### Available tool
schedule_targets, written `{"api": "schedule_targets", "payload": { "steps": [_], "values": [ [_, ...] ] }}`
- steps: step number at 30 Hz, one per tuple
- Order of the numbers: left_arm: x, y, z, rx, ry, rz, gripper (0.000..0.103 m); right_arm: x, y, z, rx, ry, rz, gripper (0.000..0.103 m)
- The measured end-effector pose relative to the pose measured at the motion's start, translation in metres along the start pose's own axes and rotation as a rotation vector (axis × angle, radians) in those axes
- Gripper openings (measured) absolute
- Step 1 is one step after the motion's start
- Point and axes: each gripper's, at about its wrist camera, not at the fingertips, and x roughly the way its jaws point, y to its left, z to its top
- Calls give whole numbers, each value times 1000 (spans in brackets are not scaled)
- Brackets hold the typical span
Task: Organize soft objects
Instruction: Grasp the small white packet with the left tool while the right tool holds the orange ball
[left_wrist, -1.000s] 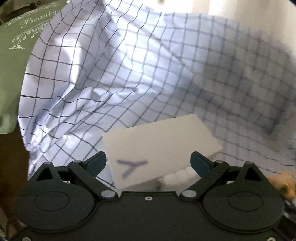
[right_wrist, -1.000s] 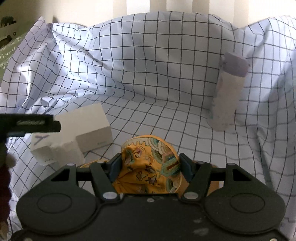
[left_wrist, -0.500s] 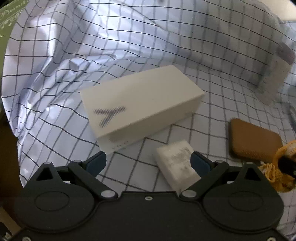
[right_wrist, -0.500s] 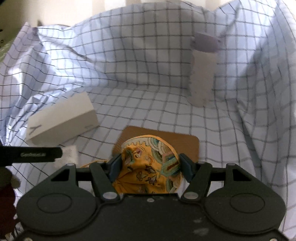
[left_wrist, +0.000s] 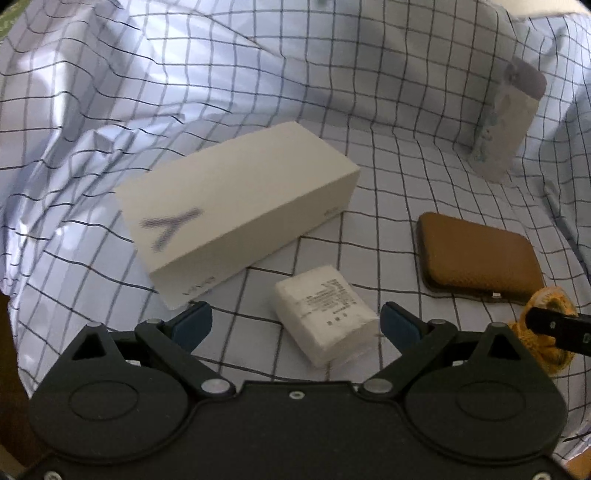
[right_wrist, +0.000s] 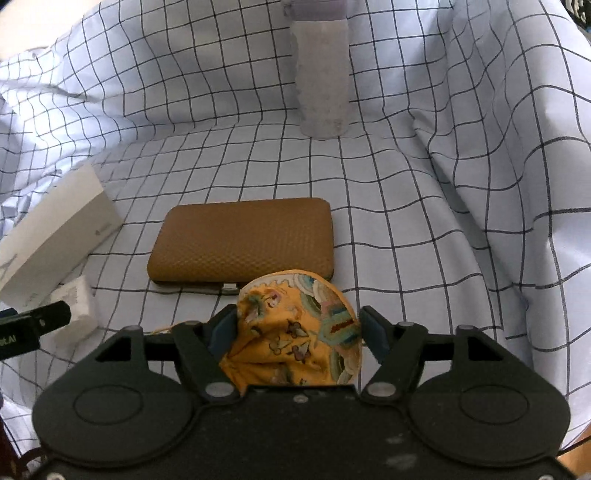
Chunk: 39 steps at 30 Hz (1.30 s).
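Yellow patterned pouch (right_wrist: 291, 332) sitting between the opening jaws of the right gripper (right_wrist: 295, 328), just before the brown case (right_wrist: 243, 240) on the checked cloth (right_wrist: 424, 221); left gripper (left_wrist: 295, 325) hovering wide, jaws flanking the white packet (left_wrist: 325, 314).

On the checked cloth (right_wrist: 406, 192) we see the brown textured wallet (right_wrist: 243, 240) right of the white cardboard box (right_wrist: 55, 240), the frosted bottle (right_wrist: 323, 74) seemingly behind.
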Motion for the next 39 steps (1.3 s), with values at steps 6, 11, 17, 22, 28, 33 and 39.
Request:
{"api": "schedule_targets", "payload": {
  "steps": [6, 11, 17, 22, 28, 33, 39],
  "values": [
    [15, -9, 1, 8, 26, 2, 94, 9, 4, -2, 7, -8, -27, 80],
    [26, -12, 1, 1, 48, 8, 94, 14, 5, -5, 9, -17, -41, 86],
    [35, -7, 0, -29, 74, -17, 93, 20, 12, -10, -20, -8, -57, 87],
    [34, -8, -2, -18, 62, -19, 82, 20, 16, -15, -32, -20, -70, 84],
    [27, -8, -1, -15, 57, -57, 60, 14, 16, -16, -38, -25, -65, 71],
    [21, -9, -3, -8, 48, -68, 57, 8, 12, -18, -22, -18, -54, 70],
    [3, -9, -7, -6, 25, -91, 55, -10, 11, -24, -13, -39, -47, 70]
  ]
}}
